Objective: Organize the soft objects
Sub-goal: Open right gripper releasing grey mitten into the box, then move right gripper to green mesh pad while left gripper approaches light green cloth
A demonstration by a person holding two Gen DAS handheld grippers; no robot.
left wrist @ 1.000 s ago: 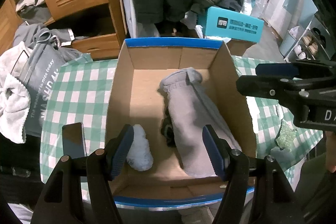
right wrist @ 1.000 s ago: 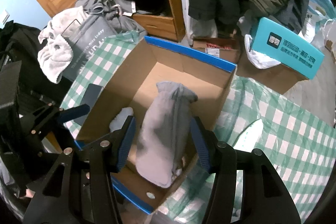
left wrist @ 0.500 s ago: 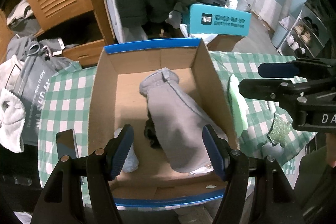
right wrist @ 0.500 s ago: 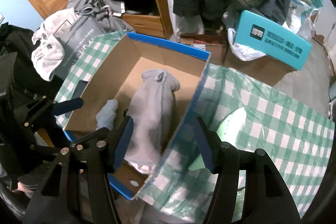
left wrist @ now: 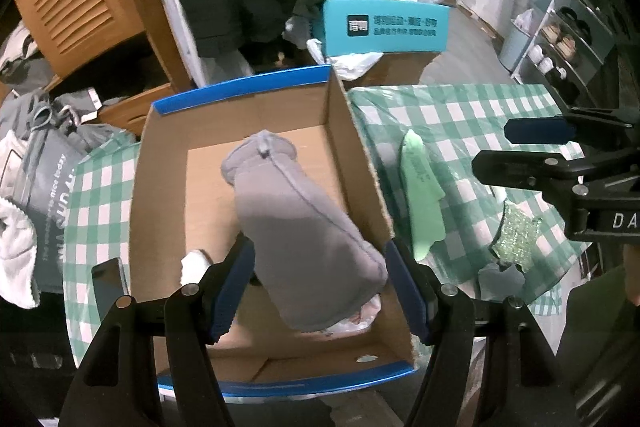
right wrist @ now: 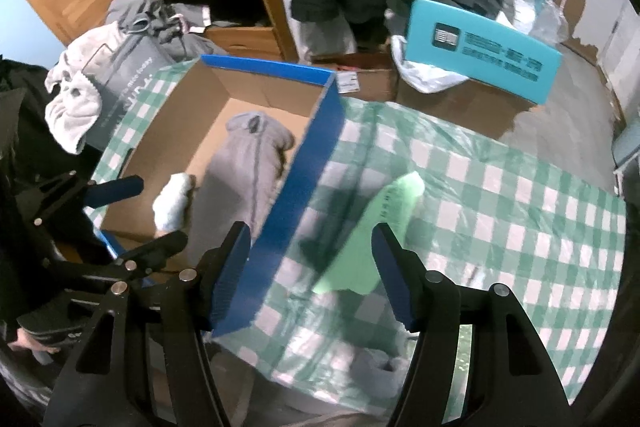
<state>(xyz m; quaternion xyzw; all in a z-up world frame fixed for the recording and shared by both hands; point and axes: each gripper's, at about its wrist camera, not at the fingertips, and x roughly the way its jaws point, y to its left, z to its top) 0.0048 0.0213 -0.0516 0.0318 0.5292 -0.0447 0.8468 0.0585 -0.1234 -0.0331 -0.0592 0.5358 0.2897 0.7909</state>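
A: How do the two grippers sit?

B: Both tilt steeply down over the table. The left gripper hangs above the cardboard box, released, its blue pads apart and pressing on nothing. The grey fleece pouch lies inside the box, seen between and beyond those fingers, its near end just ahead of the right pad.

A: And the right gripper?

B: The right gripper is over the checked tablecloth, empty, its jaws opening. The box's blue right wall runs up just inside its left finger; the light green cloth lies flat on the tablecloth between the fingers and slightly beyond, touching neither.

A: What is hard to make out?

B: The right view is smeared, so the green cloth's edges are soft. A white fluffy item in the box is mostly hidden behind the left gripper's left finger in the left view. Something pale peeks out under the pouch's near end; I cannot tell what. A grey lump on the cloth below the right gripper's fingers is too blurred to name.

A: Counts?

B: One box, with two clear soft things in it: pouch and white item. On the cloth, one green cloth and one sparkly green piece, right of the left gripper's fingers. One dark phone lies left of the box.
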